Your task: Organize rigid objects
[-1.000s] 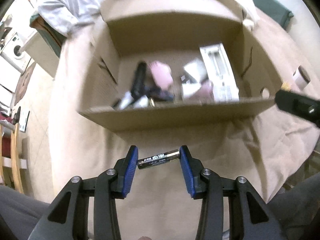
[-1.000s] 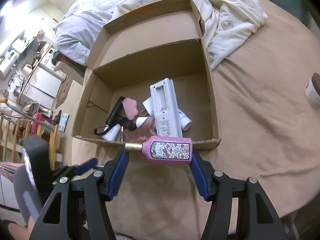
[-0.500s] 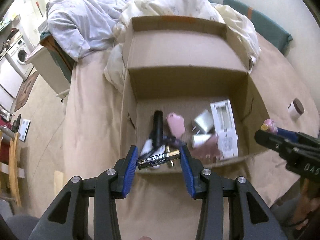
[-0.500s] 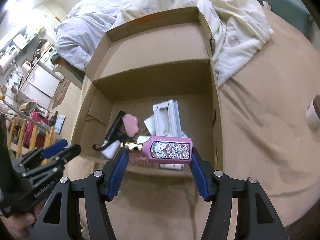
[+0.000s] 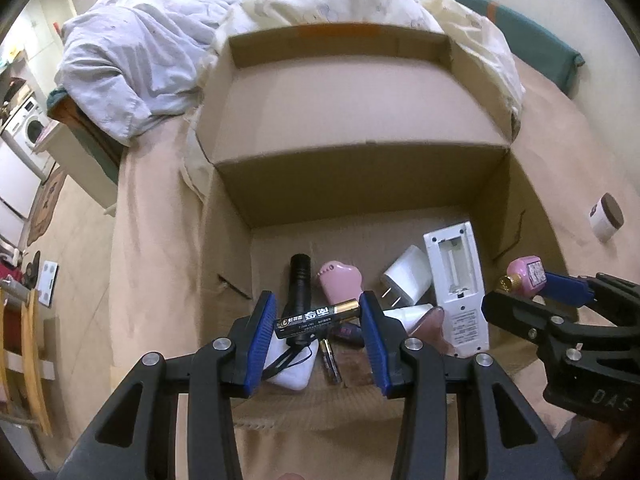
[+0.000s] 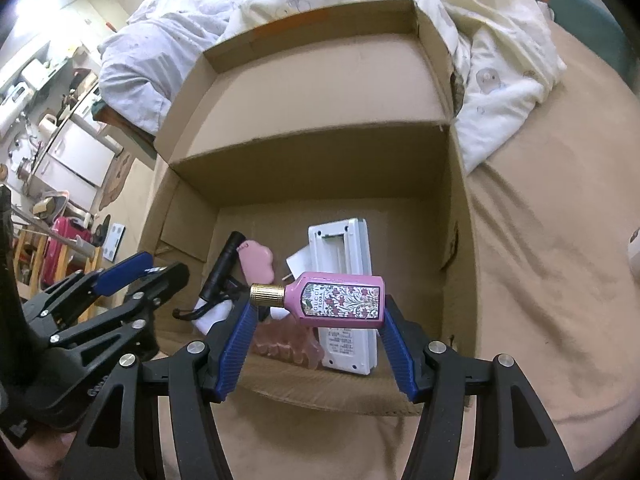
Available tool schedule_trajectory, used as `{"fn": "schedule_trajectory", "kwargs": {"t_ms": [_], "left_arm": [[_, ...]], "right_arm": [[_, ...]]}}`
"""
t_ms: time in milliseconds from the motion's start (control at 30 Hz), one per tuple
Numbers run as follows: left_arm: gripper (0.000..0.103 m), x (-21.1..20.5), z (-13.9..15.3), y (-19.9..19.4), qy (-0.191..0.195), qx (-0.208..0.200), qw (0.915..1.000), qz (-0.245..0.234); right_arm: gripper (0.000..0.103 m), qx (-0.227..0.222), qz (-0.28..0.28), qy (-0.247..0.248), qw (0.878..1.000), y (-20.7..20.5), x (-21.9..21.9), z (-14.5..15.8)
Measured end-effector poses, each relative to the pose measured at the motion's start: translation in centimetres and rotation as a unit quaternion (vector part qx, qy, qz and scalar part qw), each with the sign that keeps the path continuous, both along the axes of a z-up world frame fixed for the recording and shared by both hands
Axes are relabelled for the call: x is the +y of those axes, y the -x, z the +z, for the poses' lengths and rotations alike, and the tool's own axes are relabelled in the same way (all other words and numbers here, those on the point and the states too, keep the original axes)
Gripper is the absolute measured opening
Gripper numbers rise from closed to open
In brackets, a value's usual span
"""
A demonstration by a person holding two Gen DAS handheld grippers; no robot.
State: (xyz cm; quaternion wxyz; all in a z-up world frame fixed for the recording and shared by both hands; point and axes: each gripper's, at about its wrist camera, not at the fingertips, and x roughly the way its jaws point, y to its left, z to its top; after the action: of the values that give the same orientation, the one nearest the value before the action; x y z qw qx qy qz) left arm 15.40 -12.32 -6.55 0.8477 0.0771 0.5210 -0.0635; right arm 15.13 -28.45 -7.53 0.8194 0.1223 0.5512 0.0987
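Both grippers now hang over the cardboard box [image 5: 516, 216] (a second ago, short of it) — left gripper [image 5: 318, 322] pinching a battery [image 5: 318, 317], right gripper [image 6: 316, 320] clamping a pink perfume bottle [image 6: 336, 300].

Right gripper [image 6: 316, 320] clamps perfume bottle [image 6: 336, 300] over box [image 6: 460, 240].

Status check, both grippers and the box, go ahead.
Left gripper clamps battery. Right gripper clamps pink perfume bottle. Both over open cardboard box. Nothing blocking.

The open brown cardboard box [image 5: 352, 120] looked matt and papery. The black battery [image 5: 318, 317] shone glossy, gold-tipped. The pink floral perfume bottle [image 6: 340, 300] was smooth, with a ribbed metallic cap.
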Motion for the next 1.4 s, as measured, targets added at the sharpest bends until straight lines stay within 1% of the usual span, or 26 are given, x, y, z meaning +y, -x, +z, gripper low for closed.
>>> {"fn": "schedule_trajectory", "kwargs": {"t_ms": [133,333,533,700,733,767,800,833,867,900,933,967,1067,1167,1233,1400], "left_arm": [[0.039,-0.4,-1.6,-0.3,-0.006,0.012,0.9998,-0.011],[0.039,-0.8,-3.2,-0.7,-0.024,0.021,0.9993,-0.022],[0.039,-0.7,-4.0,-1.1,-0.027,0.028,0.999,-0.02],[0.04,-0.8,-4.1,-0.9,-0.026,0.029,0.999,-0.023],[0.046,-0.8,-4.0,-0.8,-0.028,0.028,0.999,-0.022],[0.063,-0.9,-3.9,-0.7,-0.024,0.026,0.9991,-0.022],[0.071,-0.9,-3.8,-0.5,-0.019,0.025,0.9992,-0.023],[0.078,-0.9,-3.5,-0.4,-0.013,0.023,0.9994,-0.023],[0.078,-1.0,-3.3,-0.2,-0.012,0.021,0.9994,-0.024],[0.081,-1.1,-3.1,0.0,-0.012,0.019,0.9994,-0.026],[0.089,-1.1,-2.8,0.2,-0.01,0.017,0.9994,-0.027],[0.095,-1.0,-2.5,0.3,-0.006,0.015,0.9995,-0.028],[0.096,-0.6,-1.4,0.7,0.006,0.01,0.9996,-0.025],[0.096,0.2,0.0,1.0,0.011,0.0,0.9998,-0.015],[0.096,0.9,1.0,1.1,0.009,-0.008,0.9999,0.0],[0.096,3.3,3.2,2.1,0.02,-0.03,0.9989,0.03]], "right_arm": [[0.064,0.016,0.001,-0.001,1.0,-0.4,0.2,-1.2],[0.064,0.035,0.0,0.003,0.999,-0.6,0.5,-2.4],[0.064,0.052,-0.008,-0.011,0.999,-1.2,0.6,-3.1],[0.064,0.061,-0.01,-0.026,0.998,-1.0,0.5,-3.4],[0.066,0.062,-0.012,-0.028,0.998,-1.0,0.5,-3.4],[0.069,0.062,-0.017,-0.026,0.998,-1.0,0.4,-3.3],[0.073,0.058,-0.022,-0.025,0.998,-1.0,0.2,-3.1],[0.081,0.05,-0.023,-0.031,0.998,-1.0,0.2,-2.7],[0.098,0.039,-0.024,-0.035,0.998,-0.9,0.2,-2.3],[0.103,0.027,-0.025,-0.031,0.999,-0.8,0.2,-1.8],[0.103,0.012,-0.028,-0.024,0.999,-0.7,0.2,-1.2],[0.103,-0.003,-0.032,-0.018,0.999,-0.6,0.1,-0.6],[0.103,-0.025,-0.042,-0.025,0.999,-0.4,-0.4,0.4],[0.103,-0.03,-0.055,-0.039,0.997,-0.3,-0.9,0.9],[0.103,-0.036,-0.06,-0.046,0.996,-0.1,-1.1,1.2],[0.103,-0.067,-0.071,-0.038,0.994,0.7,-1.3,2.9]]}}
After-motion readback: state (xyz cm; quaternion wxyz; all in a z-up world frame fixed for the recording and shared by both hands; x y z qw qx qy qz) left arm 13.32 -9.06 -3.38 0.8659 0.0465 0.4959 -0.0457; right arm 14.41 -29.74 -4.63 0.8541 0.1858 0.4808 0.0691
